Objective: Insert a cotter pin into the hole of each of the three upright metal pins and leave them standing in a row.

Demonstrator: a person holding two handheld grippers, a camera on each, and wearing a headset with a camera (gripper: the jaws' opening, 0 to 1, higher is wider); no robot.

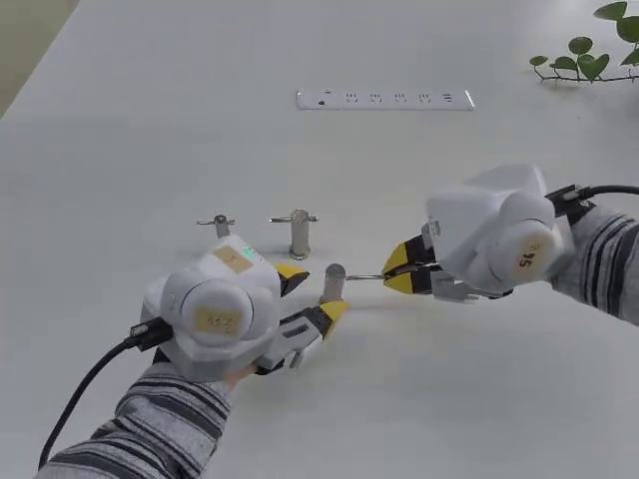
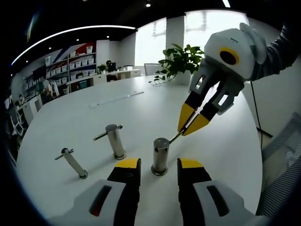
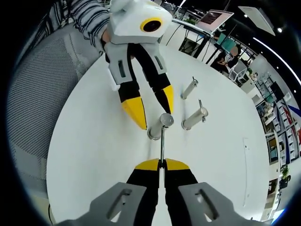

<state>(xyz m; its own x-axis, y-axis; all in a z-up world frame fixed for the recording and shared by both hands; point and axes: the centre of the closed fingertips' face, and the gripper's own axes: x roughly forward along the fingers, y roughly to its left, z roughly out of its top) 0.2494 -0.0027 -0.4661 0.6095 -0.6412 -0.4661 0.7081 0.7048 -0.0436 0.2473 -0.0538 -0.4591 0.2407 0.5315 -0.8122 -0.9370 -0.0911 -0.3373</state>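
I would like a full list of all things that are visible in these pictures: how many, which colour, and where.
metal pins: three, silver, upright on the table in a loose row
inserted cotter pins: two, silver, through the two farther metal pins
held cotter pin: one, silver, tip at the nearest metal pin's top
power strip: one, white, far side of the table
plant: one, green, far right corner
table: one, white, under everything
sleeves: two, grey striped, behind the grippers
left hand-held gripper: white, yellow-tipped jaws, open around the nearest metal pin
right hand-held gripper: white, yellow-tipped jaws, shut on the held cotter pin
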